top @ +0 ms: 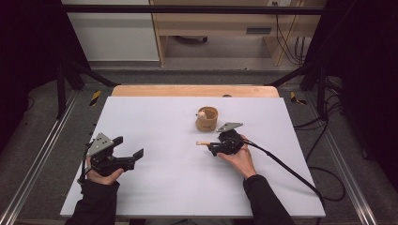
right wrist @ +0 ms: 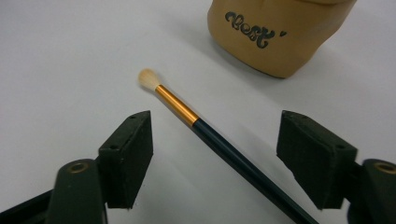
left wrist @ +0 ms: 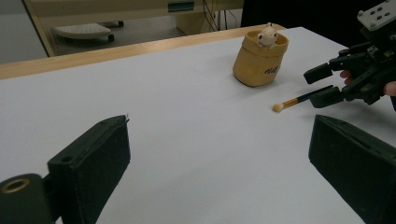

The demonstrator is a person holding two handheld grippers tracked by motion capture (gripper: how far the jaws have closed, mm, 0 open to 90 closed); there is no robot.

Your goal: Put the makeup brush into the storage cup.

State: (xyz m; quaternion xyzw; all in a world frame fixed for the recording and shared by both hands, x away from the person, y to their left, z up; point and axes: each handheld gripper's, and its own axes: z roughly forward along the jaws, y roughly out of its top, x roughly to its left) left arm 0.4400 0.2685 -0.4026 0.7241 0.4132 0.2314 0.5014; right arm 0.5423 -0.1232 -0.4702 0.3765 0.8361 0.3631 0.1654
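A smooth white worktop carries a squat tan pot lettered in black script; both matte black claws are released, the left claw well apart, the right claw straddling a slim, dark-handled, gold-ferruled makeup brush lying flat near the pot.

The place looks like a lab or a recording workspace. A white table with a wooden edge stands inside a black metal frame. Aluminium rails run along the grey floor, with yellow-and-black hazard tape. Cables trail across the floor, and pale wooden furniture stands behind.
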